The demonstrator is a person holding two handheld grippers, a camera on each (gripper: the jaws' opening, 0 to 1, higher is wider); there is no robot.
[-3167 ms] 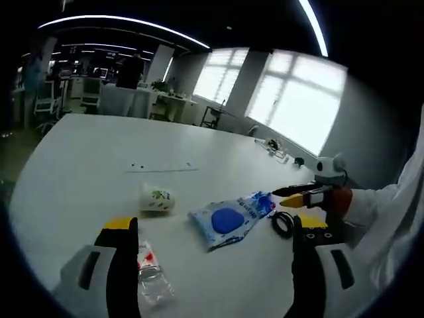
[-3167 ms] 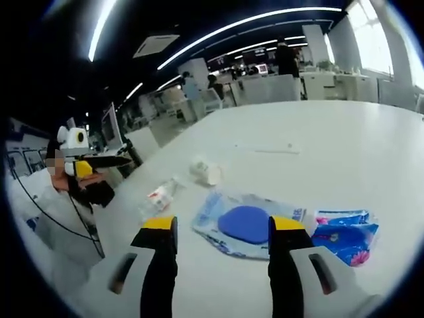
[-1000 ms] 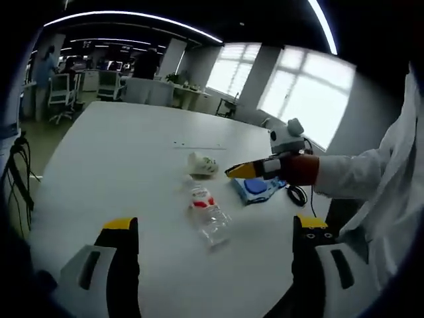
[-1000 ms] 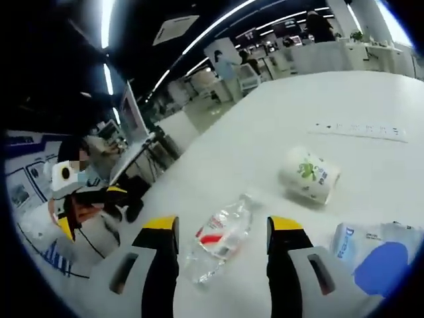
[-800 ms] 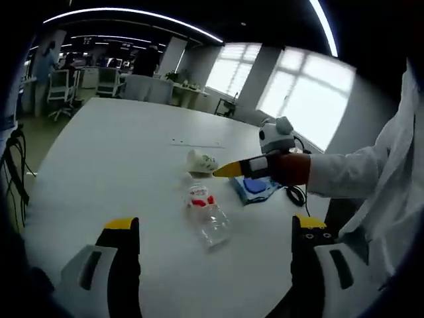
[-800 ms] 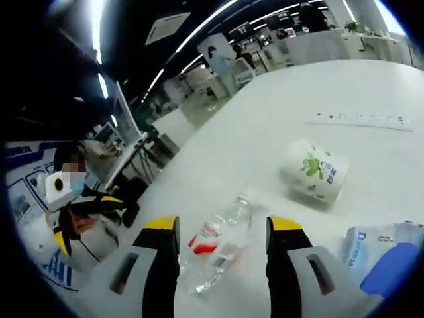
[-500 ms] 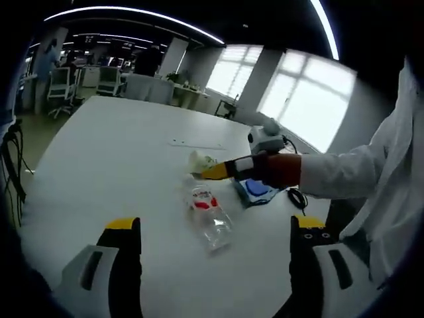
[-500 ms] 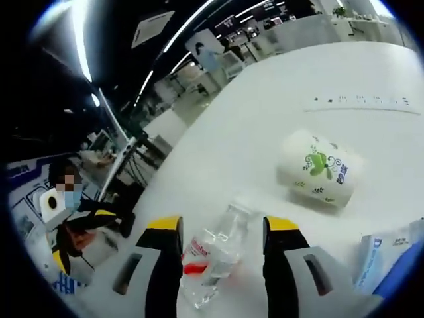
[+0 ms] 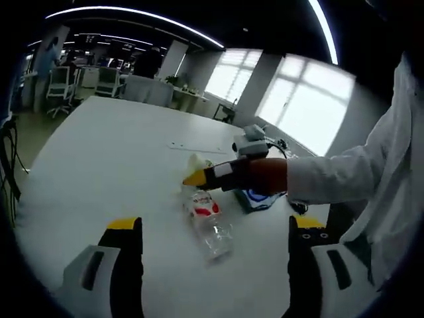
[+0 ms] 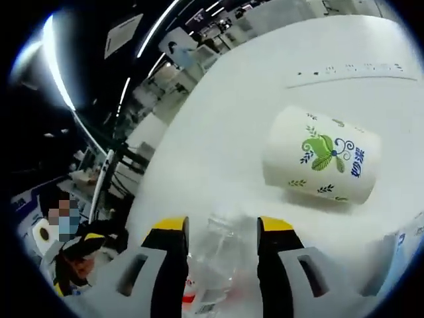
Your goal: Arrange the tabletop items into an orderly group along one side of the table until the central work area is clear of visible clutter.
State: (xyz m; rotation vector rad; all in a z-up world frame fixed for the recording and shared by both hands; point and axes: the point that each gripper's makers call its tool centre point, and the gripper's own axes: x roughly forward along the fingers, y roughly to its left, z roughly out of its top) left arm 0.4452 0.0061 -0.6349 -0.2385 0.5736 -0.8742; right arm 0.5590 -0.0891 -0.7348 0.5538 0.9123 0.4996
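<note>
In the left gripper view, the left claw [image 9: 207, 275] hangs with its 2 jaws spread wide above the white desk [image 9: 99, 152], gripping nothing. Ahead of it, between the jaws and well apart from both, a clear plastic bottle [image 9: 209, 222] with a red label lies on its side. The right claw [image 9: 193, 177] comes in from the right on a white sleeve [image 9: 344, 182], its yellow tip right at the bottle's cap end; behind it a white printed roll [image 9: 199, 161] shows, and to its right a blue packet [image 9: 260, 199] lies on the desk. In the right gripper view, the right claw [image 10: 218, 228] has its 2 jaws parted on either side of the bottle's [image 10: 215, 265] neck, not pressed onto it. Beyond the right jaw tip, the roll [image 10: 322, 162] with its green and blue print lies on its side on the desk [image 10: 218, 126].
</note>
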